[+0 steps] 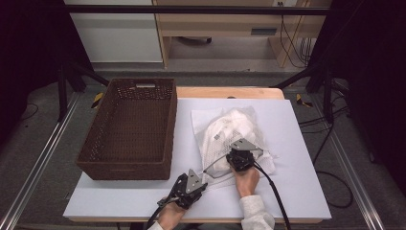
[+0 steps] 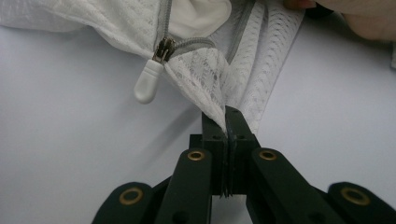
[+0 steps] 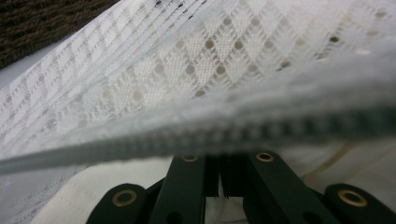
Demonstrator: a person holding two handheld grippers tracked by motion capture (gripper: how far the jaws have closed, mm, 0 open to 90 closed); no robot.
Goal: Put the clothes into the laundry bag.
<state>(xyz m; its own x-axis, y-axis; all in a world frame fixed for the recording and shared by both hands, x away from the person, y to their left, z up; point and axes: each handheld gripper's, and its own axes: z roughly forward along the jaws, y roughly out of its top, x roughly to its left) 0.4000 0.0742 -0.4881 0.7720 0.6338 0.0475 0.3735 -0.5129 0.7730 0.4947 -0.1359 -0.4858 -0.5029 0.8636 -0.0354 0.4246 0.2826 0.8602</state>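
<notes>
A white mesh zip bag (image 1: 230, 127) with white cloth inside lies on the white table top (image 1: 299, 163). My left gripper (image 1: 201, 182) sits at the bag's near left corner. In the left gripper view it (image 2: 226, 114) is shut on a pinch of the mesh (image 2: 210, 88), beside the grey zipper and its white pull (image 2: 148, 86). My right gripper (image 1: 238, 149) rests on the near side of the bag. In the right gripper view its jaws (image 3: 219, 163) stand together under the blurred zipper band (image 3: 196, 135). That band hides the tips and whatever lies between them.
A dark brown woven basket (image 1: 170, 125) stands on the left part of the table, close to the bag. Bare white table lies right of the bag and along the front edge. A black cable (image 1: 274, 191) trails from the right gripper.
</notes>
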